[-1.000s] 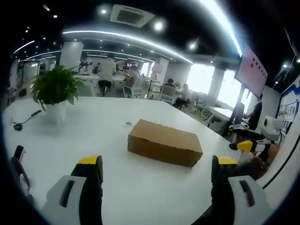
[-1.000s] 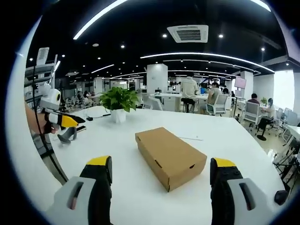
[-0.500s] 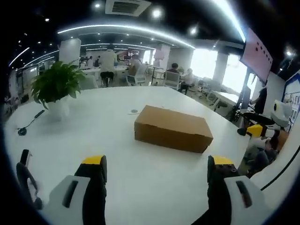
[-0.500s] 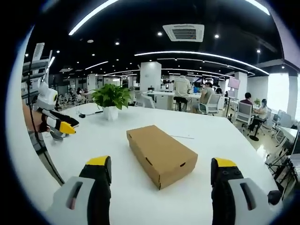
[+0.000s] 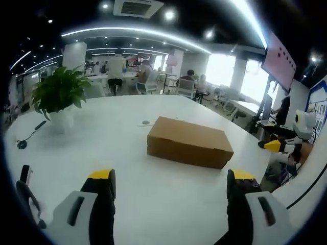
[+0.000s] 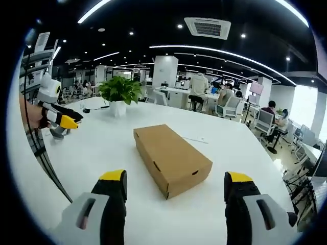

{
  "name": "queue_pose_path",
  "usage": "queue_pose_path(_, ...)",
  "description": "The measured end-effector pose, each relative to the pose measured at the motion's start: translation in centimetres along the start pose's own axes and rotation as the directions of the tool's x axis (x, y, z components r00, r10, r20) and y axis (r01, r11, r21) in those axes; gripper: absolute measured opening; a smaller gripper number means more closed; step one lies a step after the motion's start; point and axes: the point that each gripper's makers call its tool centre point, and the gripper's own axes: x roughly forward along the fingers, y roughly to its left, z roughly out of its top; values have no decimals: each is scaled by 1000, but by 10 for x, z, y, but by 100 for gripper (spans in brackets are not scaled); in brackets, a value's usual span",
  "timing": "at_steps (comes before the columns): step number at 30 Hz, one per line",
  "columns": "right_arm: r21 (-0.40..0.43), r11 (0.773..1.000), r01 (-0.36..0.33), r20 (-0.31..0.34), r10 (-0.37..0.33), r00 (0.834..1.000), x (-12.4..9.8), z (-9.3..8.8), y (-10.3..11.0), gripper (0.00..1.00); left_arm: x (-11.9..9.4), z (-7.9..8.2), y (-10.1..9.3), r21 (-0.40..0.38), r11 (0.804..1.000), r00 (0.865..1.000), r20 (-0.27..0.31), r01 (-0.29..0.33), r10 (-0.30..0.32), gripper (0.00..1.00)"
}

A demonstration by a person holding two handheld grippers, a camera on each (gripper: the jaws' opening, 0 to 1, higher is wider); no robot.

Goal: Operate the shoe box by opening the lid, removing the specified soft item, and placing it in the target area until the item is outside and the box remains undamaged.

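A closed brown cardboard shoe box (image 5: 190,142) lies on the white table (image 5: 102,143), its lid down. In the left gripper view my left gripper (image 5: 171,181) stands open short of the box, jaws wide apart with nothing between them. In the right gripper view the same box (image 6: 171,158) lies ahead, one short end toward me. My right gripper (image 6: 176,184) is open and empty, just short of that end. The left gripper (image 6: 62,121) also appears at the left of the right gripper view, and the right gripper (image 5: 273,145) at the right edge of the left gripper view.
A potted green plant (image 5: 59,97) stands at the far left of the table, also seen as the plant (image 6: 120,92) behind the box. A black cable (image 5: 28,135) lies near it. People sit at desks (image 6: 204,97) in the background. The table edge (image 5: 265,168) runs close on the right.
Both views have shifted slightly closer to the box; in the right gripper view the box now sits lower and nearer the jaws. The box itself has not moved.
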Motion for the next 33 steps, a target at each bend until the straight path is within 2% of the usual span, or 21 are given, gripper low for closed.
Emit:
queue_pose_path(2,15,1000,-4,-9,4,1000,2,0,0,76,0,0,0,18,1000,1000,-14,8,-8,88)
queue_pose_path(4,21,1000,7,-29,-6,1000,4,-3,-1,76,3,2,0,24,1000,1000,-7,13,-13,94)
queue_pose_path(7,-2,1000,28,-46,-28,999,7,-5,-4,76,7,5,1,5,1000,1000,-5,19,-19,97)
queue_pose_path(9,-19,1000,8,-47,-9,999,7,-4,-1,76,10,1,3,-11,1000,1000,-14,8,-9,96)
queue_pose_path(10,-34,999,6,-51,-8,999,8,-5,-1,75,11,-3,4,-44,999,1000,-29,4,-5,95)
queue_pose_path(11,-77,996,44,-69,-49,996,8,-7,-7,73,12,-6,4,-63,998,999,-40,1,-3,95)
queue_pose_path(12,-75,996,44,-70,-50,996,8,-7,-5,72,14,-7,5,-65,998,999,-41,0,-3,95)
queue_pose_path(14,-37,998,54,-58,-57,997,8,-5,-5,72,18,-9,4,-43,999,998,-56,9,-12,95)
queue_pose_path(17,-27,998,48,-59,-49,997,7,-5,-4,72,23,-5,5,4,1000,998,-57,11,-11,98)
queue_pose_path(20,38,999,-5,-13,6,1000,8,2,4,80,29,0,6,-3,1000,999,-51,12,-12,99)
queue_pose_path(21,92,995,-49,16,48,999,10,8,10,86,29,-1,6,-4,1000,999,-53,6,-6,99)
queue_pose_path(22,116,991,-72,75,63,995,11,19,12,92,30,-2,5,-7,1000,998,-60,5,-6,99)
queue_pose_path(23,102,992,-70,103,59,993,12,25,11,94,31,-2,1,-3,1000,998,-63,15,-15,99)
queue_pose_path(25,77,996,-41,67,36,997,12,21,8,93,31,-1,-5,27,999,999,-47,26,-25,99)
queue_pose_path(28,85,995,-41,57,37,998,18,19,8,91,34,-3,-12,44,998,999,-39,37,-35,99)
queue_pose_path(31,88,996,-35,35,32,999,21,16,8,84,39,-1,-16,63,997,998,-34,48,-46,99)
queue_pose_path(33,25,1000,-13,19,12,1000,22,13,7,79,43,3,-19,75,995,997,-28,68,-66,99)
